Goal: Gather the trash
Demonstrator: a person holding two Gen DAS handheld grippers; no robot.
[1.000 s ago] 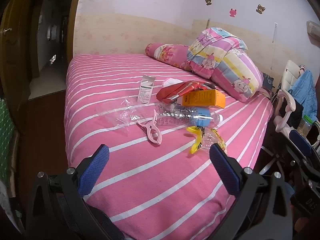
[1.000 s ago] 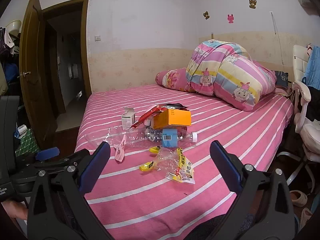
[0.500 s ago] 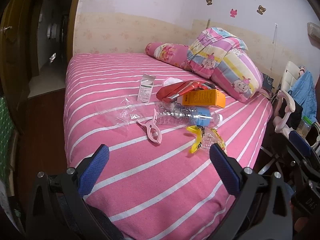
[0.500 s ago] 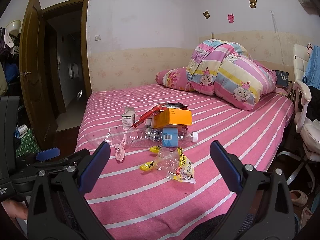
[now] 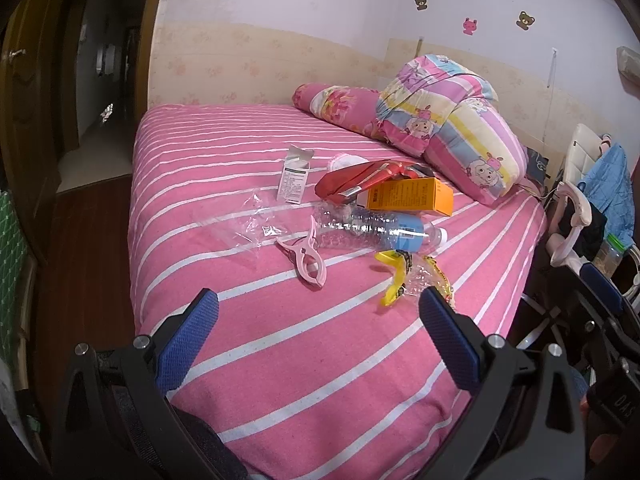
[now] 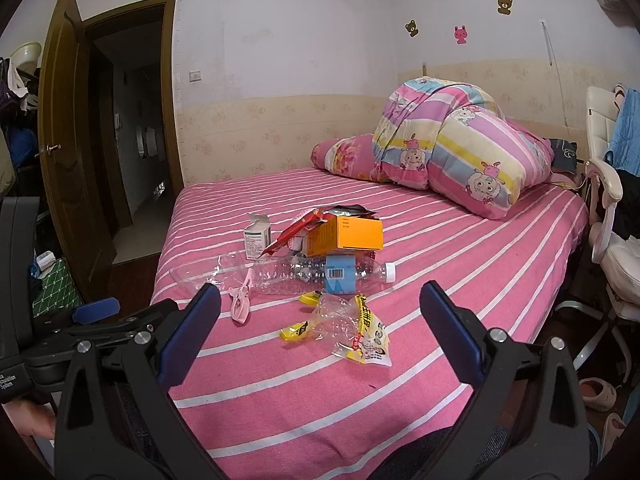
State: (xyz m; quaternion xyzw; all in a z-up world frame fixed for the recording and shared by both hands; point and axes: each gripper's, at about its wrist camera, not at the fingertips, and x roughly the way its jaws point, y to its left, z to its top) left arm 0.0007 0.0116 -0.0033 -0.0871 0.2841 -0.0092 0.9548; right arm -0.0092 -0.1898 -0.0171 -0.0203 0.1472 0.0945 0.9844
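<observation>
both grippers hover off the near edge of the bed [image 5: 240, 152], holding nothing: the left gripper [image 5: 316, 322] has its blue pads spread wide, and the right gripper [image 6: 318, 316] is just as wide apart. the trash sits in a cluster mid-bed, well ahead of both. a clear bottle [image 6: 320, 276] lies on its side, cap to the right, with an orange box [image 6: 346, 236] just behind it and a red wrapper [image 5: 352, 182] leaning on that box. a small white box [image 5: 294, 180] stands to the left. nearer, a pink clip [image 5: 306, 256] touches the bottle's base (clear film [image 5: 244, 224] lies beside it), and a yellow wrapper [image 6: 360, 330] lies nearest, right of the clip. a quilt [image 6: 452, 152] is heaped far right.
</observation>
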